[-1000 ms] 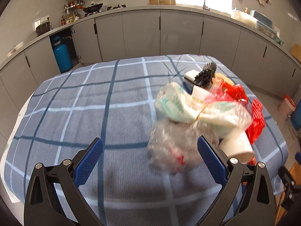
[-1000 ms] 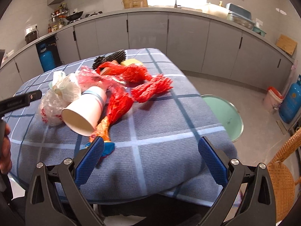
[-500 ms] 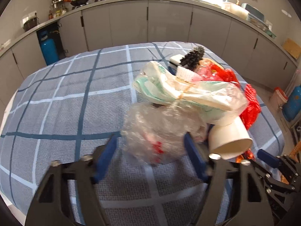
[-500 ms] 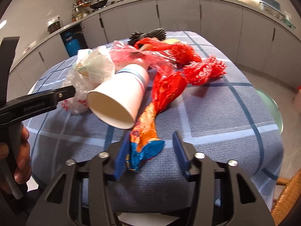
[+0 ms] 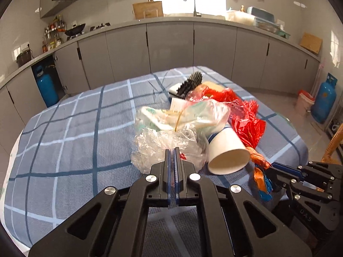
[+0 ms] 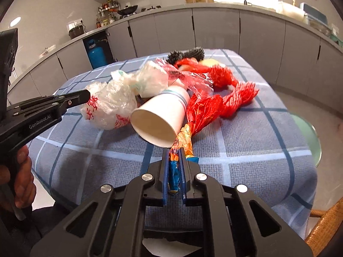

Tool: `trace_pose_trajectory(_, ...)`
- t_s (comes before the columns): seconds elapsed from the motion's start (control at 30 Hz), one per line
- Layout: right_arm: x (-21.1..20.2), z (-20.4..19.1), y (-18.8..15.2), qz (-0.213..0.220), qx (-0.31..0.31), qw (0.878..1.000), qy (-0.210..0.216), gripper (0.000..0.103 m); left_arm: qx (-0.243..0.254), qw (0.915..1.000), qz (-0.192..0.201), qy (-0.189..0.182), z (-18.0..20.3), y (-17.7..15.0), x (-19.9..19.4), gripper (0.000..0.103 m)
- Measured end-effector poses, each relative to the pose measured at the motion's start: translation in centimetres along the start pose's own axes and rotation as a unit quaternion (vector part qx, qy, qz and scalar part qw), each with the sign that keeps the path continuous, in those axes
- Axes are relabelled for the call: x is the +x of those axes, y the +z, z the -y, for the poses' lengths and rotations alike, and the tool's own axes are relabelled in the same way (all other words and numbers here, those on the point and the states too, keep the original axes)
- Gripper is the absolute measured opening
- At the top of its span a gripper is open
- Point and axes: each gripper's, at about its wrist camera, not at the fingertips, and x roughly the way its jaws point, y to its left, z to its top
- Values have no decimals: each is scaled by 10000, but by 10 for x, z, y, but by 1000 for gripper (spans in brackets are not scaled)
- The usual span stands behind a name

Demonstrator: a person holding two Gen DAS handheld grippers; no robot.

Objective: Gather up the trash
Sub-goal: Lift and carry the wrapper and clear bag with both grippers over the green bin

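A heap of trash lies on the blue checked tablecloth (image 5: 70, 132). My left gripper (image 5: 172, 150) is shut on the near edge of a crumpled clear plastic bag (image 5: 154, 147) with red print, also seen in the right wrist view (image 6: 107, 109). Beside the bag a white paper cup (image 6: 158, 117) lies on its side. The jaws of my right gripper (image 6: 174, 152) are closing, and their pads pinch the blue end of an orange and red snack wrapper (image 6: 186, 137). Behind lie a red net bag (image 6: 238, 98), a white-green bag (image 5: 186, 115) and a black brush (image 5: 190, 83).
A green round stool or lid (image 6: 308, 137) stands off the table's right edge, with a wicker chair (image 6: 323, 220) nearer. A blue gas cylinder (image 5: 323, 105) and a small bin (image 5: 304, 102) stand by the grey cabinets. A person's hand (image 6: 23, 180) holds the left gripper's handle.
Both grippers moved forward to the heap and went from wide open to closed. The left took the clear bag, the right took the wrapper's end.
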Motion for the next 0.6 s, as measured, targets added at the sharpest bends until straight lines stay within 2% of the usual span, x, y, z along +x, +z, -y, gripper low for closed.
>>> trace_pose_trajectory(0.2, -25, 6, 3, 347, -20, 9992, -193, 10, 57, 9991, 422, 62, 0, 12, -33, 3)
trace_pose_trajectory(0.37, -39, 7, 7, 516, -25, 9983, -261, 10, 92, 9980, 621, 60, 1, 24, -49, 3)
trace_pose_trajectory(0.6, -55, 16, 12, 772, 43, 9961, -421, 10, 117, 9964, 834, 70, 8, 43, -51, 3)
